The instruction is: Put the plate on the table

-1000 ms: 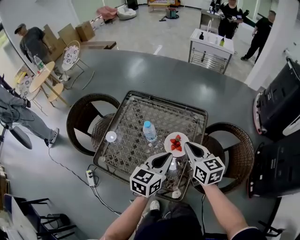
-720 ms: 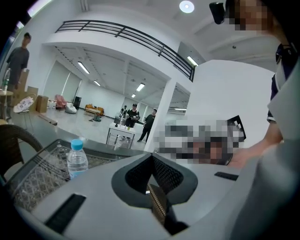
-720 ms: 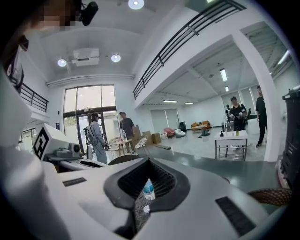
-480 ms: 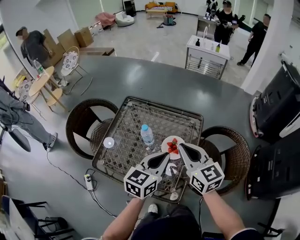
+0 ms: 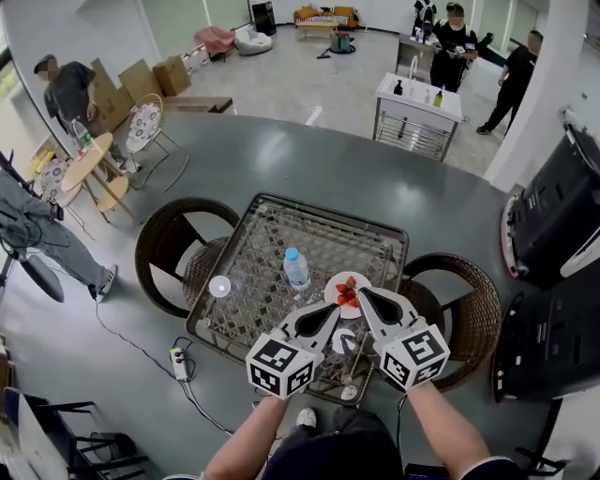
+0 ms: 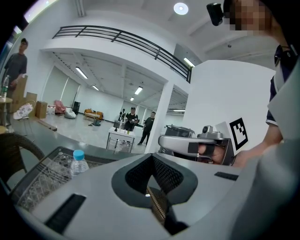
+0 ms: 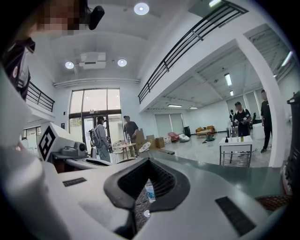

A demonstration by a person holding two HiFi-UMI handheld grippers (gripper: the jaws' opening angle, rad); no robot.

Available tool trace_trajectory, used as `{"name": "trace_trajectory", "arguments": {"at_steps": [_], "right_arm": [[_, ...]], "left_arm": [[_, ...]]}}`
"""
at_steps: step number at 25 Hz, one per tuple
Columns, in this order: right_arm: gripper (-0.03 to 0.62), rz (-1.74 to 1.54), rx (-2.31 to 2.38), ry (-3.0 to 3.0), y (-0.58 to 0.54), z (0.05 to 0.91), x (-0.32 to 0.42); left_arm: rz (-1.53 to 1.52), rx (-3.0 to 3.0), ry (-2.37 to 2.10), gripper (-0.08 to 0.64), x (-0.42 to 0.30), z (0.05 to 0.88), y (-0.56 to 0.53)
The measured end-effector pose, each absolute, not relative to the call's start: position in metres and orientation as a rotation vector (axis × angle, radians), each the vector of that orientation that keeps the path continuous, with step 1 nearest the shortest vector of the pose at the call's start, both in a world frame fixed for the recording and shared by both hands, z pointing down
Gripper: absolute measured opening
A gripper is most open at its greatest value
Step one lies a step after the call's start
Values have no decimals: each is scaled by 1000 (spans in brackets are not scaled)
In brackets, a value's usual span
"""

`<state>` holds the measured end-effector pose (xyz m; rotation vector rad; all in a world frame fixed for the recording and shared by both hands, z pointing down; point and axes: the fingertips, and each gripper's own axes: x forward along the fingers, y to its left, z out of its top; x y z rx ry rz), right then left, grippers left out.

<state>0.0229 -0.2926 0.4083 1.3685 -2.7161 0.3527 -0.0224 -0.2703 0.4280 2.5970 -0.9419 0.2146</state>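
Room was an open hall with a glossy pale floor (image 5: 272, 66). Dark oval mat (image 5: 309, 159) under wicker chairs (image 5: 148, 246); white cart (image 5: 417, 105) beyond, cardboard boxes (image 5: 159, 67) left, mezzanine railing (image 6: 123, 38), ceiling downlights (image 7: 141, 8) on.

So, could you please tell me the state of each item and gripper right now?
water bottle: upright, capped, on the table.
plate: flat on the table, strawberries on it.
left gripper: shut, empty.
right gripper: shut, empty, tip at the plate's edge.

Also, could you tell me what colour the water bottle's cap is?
Cap: light blue, clearest in left gripper view.
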Motion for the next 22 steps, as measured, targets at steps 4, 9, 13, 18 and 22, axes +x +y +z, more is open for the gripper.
{"name": "trace_trajectory", "arguments": {"at_steps": [4, 9, 13, 18, 22], "right_arm": [[5, 350, 1359, -2723, -291, 406, 23], [5, 343, 1349, -2729, -289, 403, 21], [5, 339, 1342, -2732, -287, 402, 18], [5, 342, 1340, -2737, -288, 401, 18], [5, 341, 1340, -2740, -289, 400, 18]], "left_arm": [[204, 2592, -945, 6, -21, 427, -269], [191, 2596, -945, 6, -21, 424, -267], [196, 2602, -950, 6, -23, 423, -266], [199, 2601, -954, 6, -23, 423, -266], [203, 2598, -954, 6, -24, 423, -266]]}}
